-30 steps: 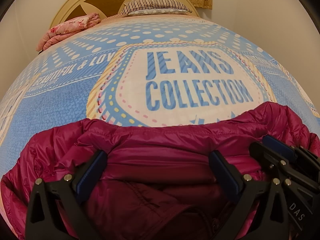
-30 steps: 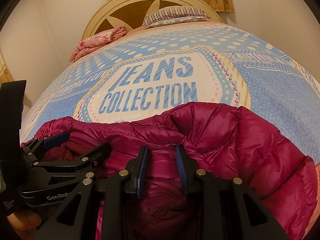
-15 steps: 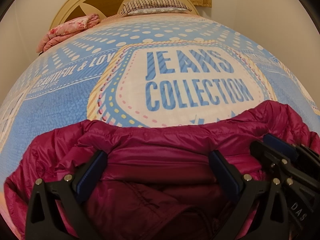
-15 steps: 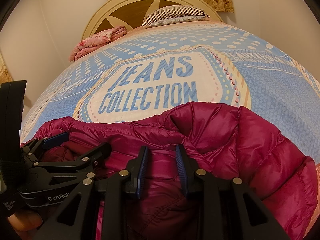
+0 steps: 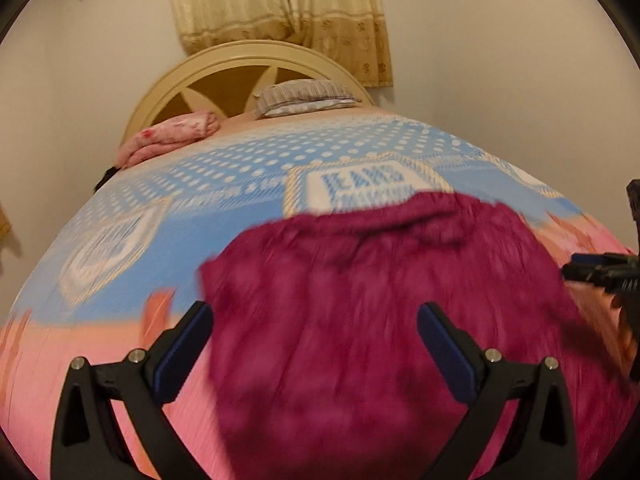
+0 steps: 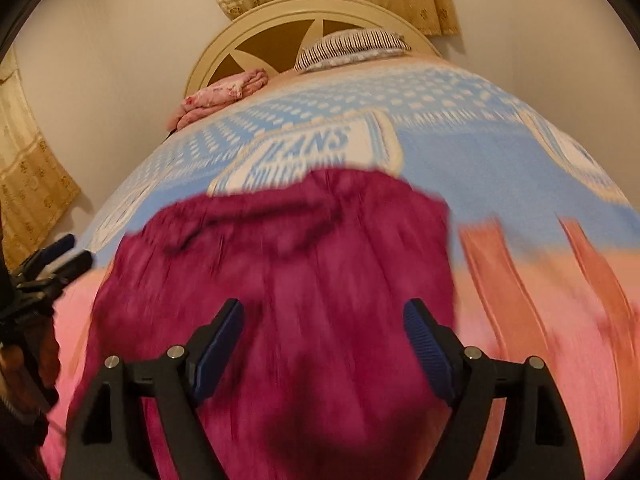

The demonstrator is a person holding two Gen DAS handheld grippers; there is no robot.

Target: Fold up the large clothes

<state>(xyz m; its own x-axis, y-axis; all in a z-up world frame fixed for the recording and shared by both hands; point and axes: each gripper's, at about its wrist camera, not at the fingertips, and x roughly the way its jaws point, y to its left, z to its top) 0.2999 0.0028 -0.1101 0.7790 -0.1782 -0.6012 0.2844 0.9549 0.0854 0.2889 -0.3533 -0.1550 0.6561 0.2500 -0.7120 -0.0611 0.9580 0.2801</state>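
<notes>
A magenta puffer jacket (image 5: pixel 380 300) lies in a folded heap on the blue and pink bed cover (image 5: pixel 160 232); both views are blurred by motion. My left gripper (image 5: pixel 314 316) hangs open above the jacket's near edge, nothing between its pads. In the right wrist view the jacket (image 6: pixel 300 264) fills the middle. My right gripper (image 6: pixel 323 310) hovers over it with its jaws opening wide, and no cloth is pinched between them. One of the right gripper's fingers (image 5: pixel 588 270) shows at the far right edge of the left wrist view.
A striped pillow (image 5: pixel 304 94) and a folded pink blanket (image 5: pixel 172 138) lie at the head of the bed, below the cream headboard (image 5: pixel 224 64). Beige curtains (image 5: pixel 280 4) hang behind it. Pale walls stand close on both sides.
Both grippers have pulled back and up from the jacket, so more of the bed shows. The right gripper's jaws, narrow around a fold before, now stand wide apart and free of cloth.
</notes>
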